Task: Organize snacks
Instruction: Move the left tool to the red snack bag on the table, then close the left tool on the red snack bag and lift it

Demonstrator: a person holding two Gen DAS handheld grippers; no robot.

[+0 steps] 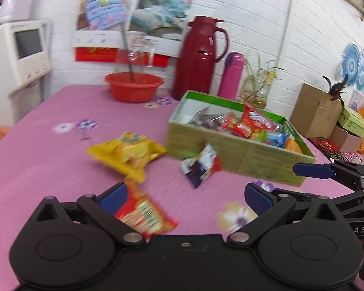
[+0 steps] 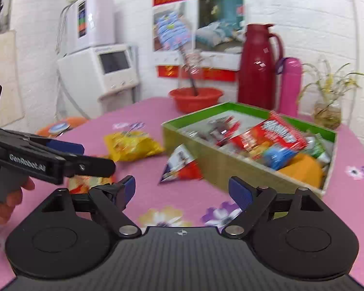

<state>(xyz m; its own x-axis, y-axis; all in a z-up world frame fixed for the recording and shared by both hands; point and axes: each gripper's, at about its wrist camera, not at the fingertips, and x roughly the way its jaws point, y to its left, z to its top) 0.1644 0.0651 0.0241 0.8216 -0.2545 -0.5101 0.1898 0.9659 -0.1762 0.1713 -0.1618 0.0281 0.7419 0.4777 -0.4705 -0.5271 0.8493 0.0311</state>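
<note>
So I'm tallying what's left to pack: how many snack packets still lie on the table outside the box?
3: a yellow bag left of the green box, a white-and-red packet leaning against its front wall, and a red-orange packet by the left gripper. Others may be hidden.

Lighting: bright, even, soft shadows only. Glare: highlights on the red thermos. Blur: motion smear across snack packets and wall posters; each claw body stays sharp. Distortion: fisheye bending of wall lines at the edges.
</note>
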